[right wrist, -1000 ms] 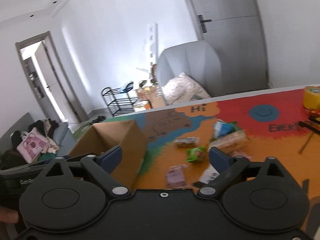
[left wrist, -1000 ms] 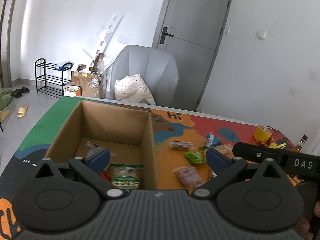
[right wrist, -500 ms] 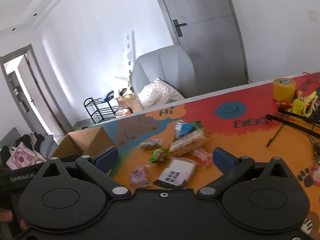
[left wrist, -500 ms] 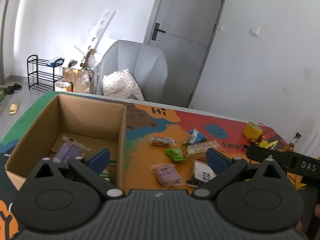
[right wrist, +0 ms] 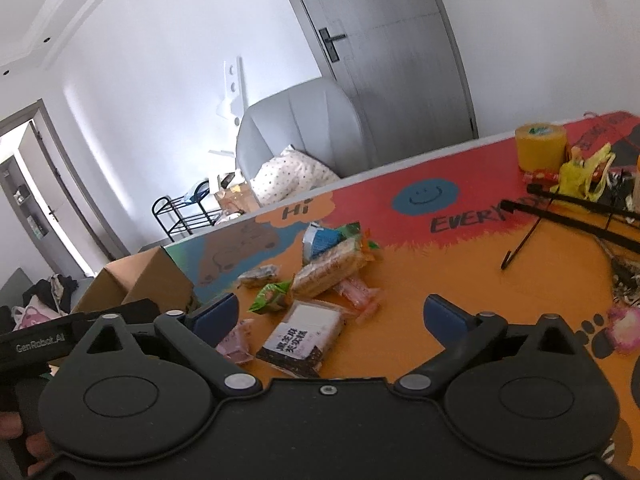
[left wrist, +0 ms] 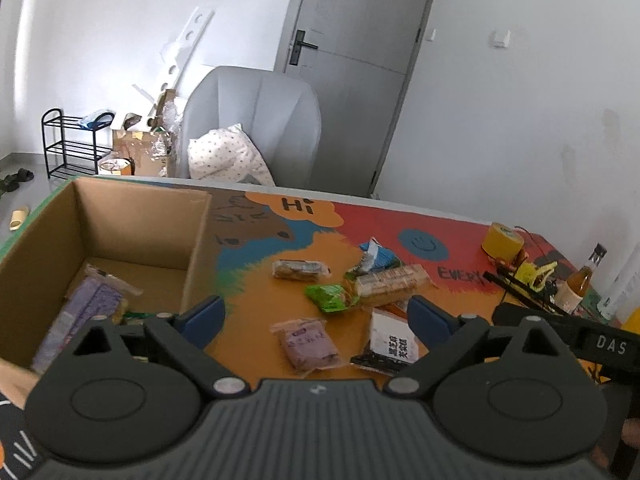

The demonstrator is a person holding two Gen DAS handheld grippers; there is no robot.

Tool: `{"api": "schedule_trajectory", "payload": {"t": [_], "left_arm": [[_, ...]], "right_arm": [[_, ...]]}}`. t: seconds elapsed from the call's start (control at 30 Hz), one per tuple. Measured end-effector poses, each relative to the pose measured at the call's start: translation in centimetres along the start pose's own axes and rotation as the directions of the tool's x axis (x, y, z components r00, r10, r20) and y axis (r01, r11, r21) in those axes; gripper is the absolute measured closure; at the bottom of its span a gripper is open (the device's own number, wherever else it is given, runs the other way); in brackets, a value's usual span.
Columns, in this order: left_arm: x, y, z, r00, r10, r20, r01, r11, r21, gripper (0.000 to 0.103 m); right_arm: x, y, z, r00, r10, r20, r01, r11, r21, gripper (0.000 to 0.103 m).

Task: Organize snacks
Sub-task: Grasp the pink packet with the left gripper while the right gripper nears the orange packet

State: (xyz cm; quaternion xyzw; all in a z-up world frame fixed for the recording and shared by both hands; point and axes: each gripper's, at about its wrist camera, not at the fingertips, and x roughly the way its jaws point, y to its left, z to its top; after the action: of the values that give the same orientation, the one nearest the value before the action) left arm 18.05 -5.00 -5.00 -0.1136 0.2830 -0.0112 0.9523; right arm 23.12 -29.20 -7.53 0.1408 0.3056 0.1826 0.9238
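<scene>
A cardboard box (left wrist: 132, 216) stands at the table's left and holds a purple snack pack (left wrist: 86, 306). Loose snacks lie right of it: a purple packet (left wrist: 307, 342), a green packet (left wrist: 328, 297), a long cracker pack (left wrist: 390, 283), a blue packet (left wrist: 378, 256), a brown bar (left wrist: 300, 269) and a black-and-white packet (left wrist: 390, 346). My left gripper (left wrist: 316, 316) is open and empty, above the purple packet. My right gripper (right wrist: 330, 316) is open and empty, above the black-and-white packet (right wrist: 304, 338); the cracker pack (right wrist: 328, 268) and green packet (right wrist: 272, 296) lie beyond it.
A yellow tape roll (right wrist: 540, 148), a yellow clip (right wrist: 584, 172), black rods (right wrist: 576, 216) and a bottle (left wrist: 580, 280) clutter the table's right end. A pink item (right wrist: 624, 328) lies at the right edge. A grey chair (left wrist: 256, 124) stands behind the table.
Both grippers have swung right, away from the box and over the loose snacks. Both stay open and empty.
</scene>
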Motion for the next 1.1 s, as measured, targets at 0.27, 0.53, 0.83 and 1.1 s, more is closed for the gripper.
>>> {"api": "schedule_trajectory", "payload": {"t": [0.27, 0.53, 0.83, 1.1], "left_arm": [[2.9, -0.8, -0.5, 0.999, 0.005, -0.054, -0.005, 1.000, 0.005, 0.028], [6.3, -0.7, -1.5, 0.993, 0.039, -0.114, -0.040, 0.999, -0.001, 0.038], [9.5, -0.5, -2.6, 0.979, 0.109, -0.170, -0.110, 0.994, 0.007, 0.047], [10.1, -0.3, -2.8, 0.979, 0.126, -0.158, -0.128, 0.992, -0.002, 0.065]], "right_arm": [[2.6, -1.4, -0.4, 0.998, 0.035, -0.057, -0.033, 0.999, 0.028, 0.026], [5.6, -2.8, -0.3, 0.995, 0.044, -0.090, -0.038, 0.997, 0.059, 0.041], [8.2, -3.8, -0.1, 0.993, 0.041, -0.109, -0.034, 0.997, 0.071, 0.041], [10.2, -3.5, 1.1, 0.993, 0.028, -0.112, -0.023, 0.999, 0.043, 0.042]]}}
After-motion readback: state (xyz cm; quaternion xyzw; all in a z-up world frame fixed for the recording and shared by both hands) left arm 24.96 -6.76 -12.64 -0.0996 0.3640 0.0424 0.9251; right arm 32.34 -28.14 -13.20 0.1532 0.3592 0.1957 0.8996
